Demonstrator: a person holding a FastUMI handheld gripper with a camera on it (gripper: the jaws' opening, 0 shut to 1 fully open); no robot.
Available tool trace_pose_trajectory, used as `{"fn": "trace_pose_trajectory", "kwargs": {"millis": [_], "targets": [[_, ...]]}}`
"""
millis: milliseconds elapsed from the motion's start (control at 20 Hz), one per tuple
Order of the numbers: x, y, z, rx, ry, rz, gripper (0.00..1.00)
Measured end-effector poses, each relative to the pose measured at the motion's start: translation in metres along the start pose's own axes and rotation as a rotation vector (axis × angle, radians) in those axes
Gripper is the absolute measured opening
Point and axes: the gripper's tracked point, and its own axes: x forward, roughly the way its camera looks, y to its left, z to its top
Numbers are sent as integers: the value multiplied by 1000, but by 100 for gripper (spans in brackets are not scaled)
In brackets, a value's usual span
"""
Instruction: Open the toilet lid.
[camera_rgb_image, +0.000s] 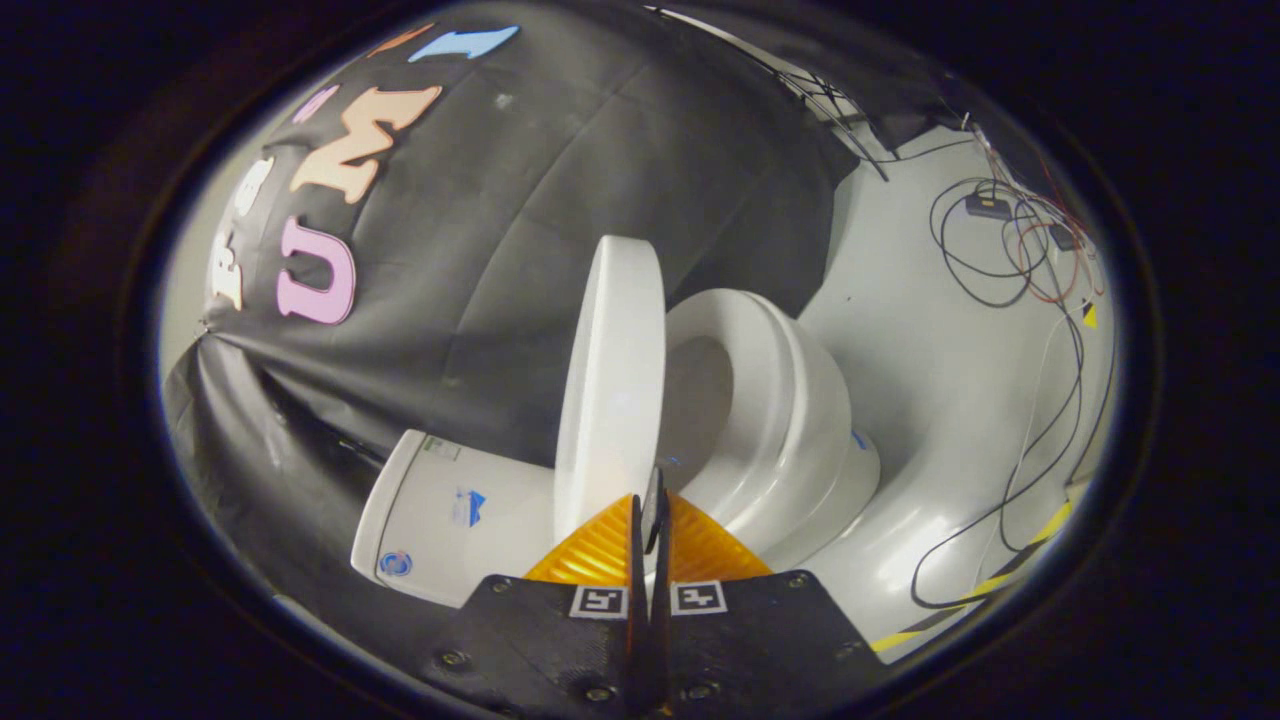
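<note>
Black cloth (560, 230) hung behind the toilet (790, 430), and a pale floor (930, 380) ran off to one side of it, with loose cables (1010, 250) trailing across that floor and a yellow-and-black tape line (1010, 575) near its edge. The view was tilted, so the toilet appeared to lie on its side. The lid (612, 390) stood raised, well clear of the seat (760, 390), roughly halfway between the seat and the tank (445, 515) (the bowl opening showed between lid and seat). The gripper (652, 505) had its fingers drawn together to a narrow slit, meeting at the lid's free edge. Whether that edge was pinched between them or only touched by their tips could not be told. The tank bore a small blue sticker (470, 507).
</note>
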Motion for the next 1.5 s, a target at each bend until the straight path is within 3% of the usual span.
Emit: {"fn": "trace_pose_trajectory", "kwargs": {"millis": [1000,1500], "targets": [[-22,86,6,-183,-37,71,1],[-28,124,-1,-396,-77,42,1]]}}
